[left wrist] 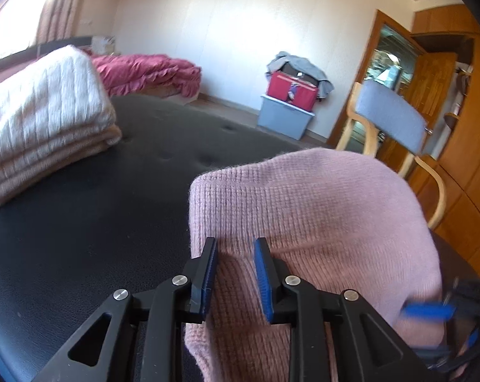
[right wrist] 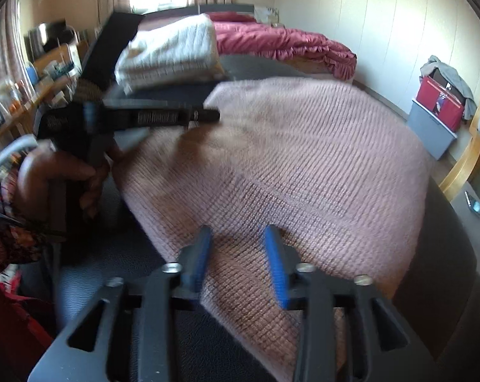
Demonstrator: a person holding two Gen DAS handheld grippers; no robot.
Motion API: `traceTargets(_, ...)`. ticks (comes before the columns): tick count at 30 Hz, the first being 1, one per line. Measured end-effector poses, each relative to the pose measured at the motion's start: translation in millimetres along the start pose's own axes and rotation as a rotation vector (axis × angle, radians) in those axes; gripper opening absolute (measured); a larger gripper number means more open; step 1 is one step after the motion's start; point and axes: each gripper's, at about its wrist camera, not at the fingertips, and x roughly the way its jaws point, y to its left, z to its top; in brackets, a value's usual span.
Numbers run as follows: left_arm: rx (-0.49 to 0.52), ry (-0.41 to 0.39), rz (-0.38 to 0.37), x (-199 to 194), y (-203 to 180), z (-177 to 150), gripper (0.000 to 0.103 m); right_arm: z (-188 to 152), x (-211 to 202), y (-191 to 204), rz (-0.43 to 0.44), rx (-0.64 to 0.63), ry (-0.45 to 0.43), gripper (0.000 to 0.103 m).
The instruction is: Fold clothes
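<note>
A pink ribbed knit sweater is spread on the black padded leather surface, its near edge just under both tools. The left gripper is seen with its blue pads parted over a raised fold, none pinched. The right gripper is likewise spread above the hem. A folded cream knit stack lies well apart, beyond.

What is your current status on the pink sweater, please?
Both hand-held grippers, left and right, open over pink knit sweater. Sweater lies folded on black table. Nothing in the way.
</note>
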Motion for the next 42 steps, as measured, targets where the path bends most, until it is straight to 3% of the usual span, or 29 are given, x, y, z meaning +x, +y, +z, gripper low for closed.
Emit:
traceTargets(4, 0.034, 0.004, -0.019, -10.6, 3.5, 4.7, 0.033, 5.4, -42.8, -28.6, 0.005, 0.098, -0.156, 0.068)
traceTargets(8, -0.061, 0.086, -0.066, -5.0, 24.7, 15.7, 0.037, -0.1, -64.9, -70.7, -0.015, 0.265, -0.243, 0.081)
traceTargets(14, -0.211, 0.249, -0.200, 16.5, 50.6, 23.1, 0.043, -25.5, -43.2, -133.5, 0.081, 0.549, -0.168, 0.081)
traceTargets(19, -0.247, 0.313, -0.273, 30.4, 59.2, 22.6, 0.046, -43.8, -8.0, -147.5, 0.182, 0.659, -0.077, 0.081)
traceTargets(24, -0.333, 0.382, -0.390, 49.7, 69.2, 14.0, 0.053, -54.2, 1.0, -154.9, 0.283, 0.724, -0.091, 0.083)
traceTargets(29, -0.346, 0.375, -0.445, 52.3, 70.3, 10.9, 0.055, -62.6, 6.0, -159.2, 0.361, 0.746, -0.125, 0.084)
traceTargets(33, -0.278, 0.358, -0.440, 53.3, 58.9, 9.3, 0.057, -57.9, 11.8, -147.6, 0.348, 0.680, -0.134, 0.086)
traceTargets(38, -0.172, 0.295, -0.416, 53.0, 44.3, 9.6, 0.060, -50.7, 15.8, -126.3, 0.262, 0.602, -0.120, 0.095)
traceTargets(40, -0.142, 0.284, -0.399, 53.5, 40.7, 10.9, 0.060, -50.0, 17.5, -124.0, 0.254, 0.622, -0.129, 0.092)
traceTargets(42, -0.138, 0.282, -0.392, 54.0, 40.3, 12.0, 0.060, -50.6, 19.2, -122.4, 0.256, 0.631, -0.129, 0.083)
